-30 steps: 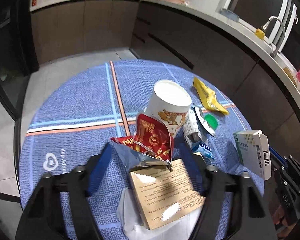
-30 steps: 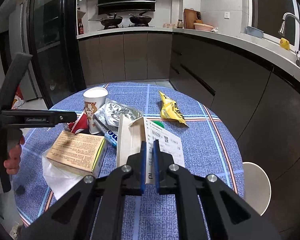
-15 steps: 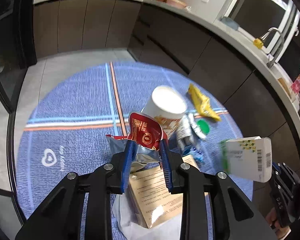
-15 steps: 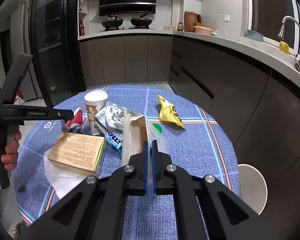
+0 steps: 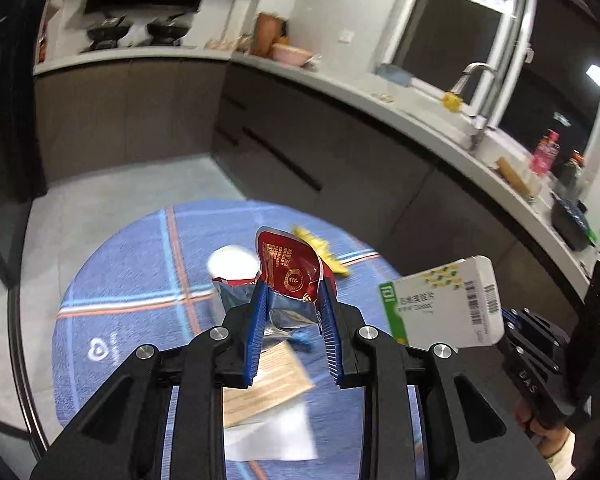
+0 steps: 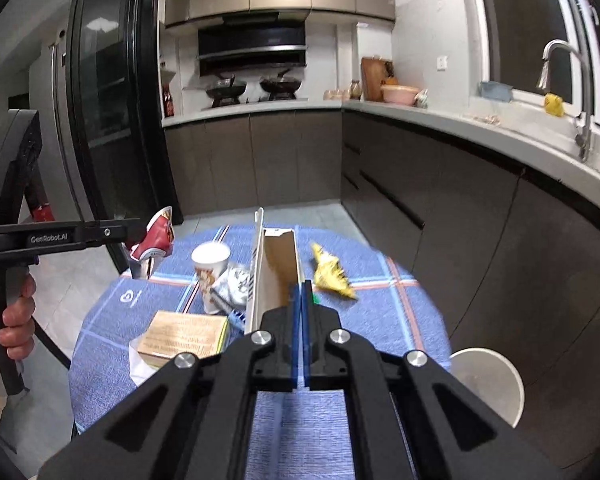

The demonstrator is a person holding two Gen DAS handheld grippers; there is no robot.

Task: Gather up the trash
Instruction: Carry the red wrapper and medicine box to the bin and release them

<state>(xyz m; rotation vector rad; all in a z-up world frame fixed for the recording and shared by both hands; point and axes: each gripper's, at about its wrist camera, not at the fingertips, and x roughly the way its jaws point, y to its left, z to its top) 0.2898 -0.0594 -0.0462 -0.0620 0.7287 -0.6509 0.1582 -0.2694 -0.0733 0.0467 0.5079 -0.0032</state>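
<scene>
My left gripper (image 5: 292,300) is shut on a red foil snack wrapper (image 5: 288,276) and holds it high above the round blue table (image 5: 120,292); the wrapper also shows in the right wrist view (image 6: 156,236). My right gripper (image 6: 302,296) is shut on the flap of an open white and green medicine box (image 6: 276,276), lifted above the table; the box also shows in the left wrist view (image 5: 444,304). On the table lie a paper cup (image 6: 210,264), a yellow wrapper (image 6: 330,272), a tan box (image 6: 184,334) on white paper and a silver wrapper (image 6: 238,280).
Dark kitchen cabinets (image 6: 440,216) with a counter, sink and tap (image 6: 572,92) curve around the table on the right. A white round stool (image 6: 488,380) stands at the table's right edge. A black glass door (image 6: 108,120) is at the left.
My left gripper closed on the red wrapper and lifted it off the table. My right gripper rose with the medicine box. Both views tilted up toward the kitchen.
</scene>
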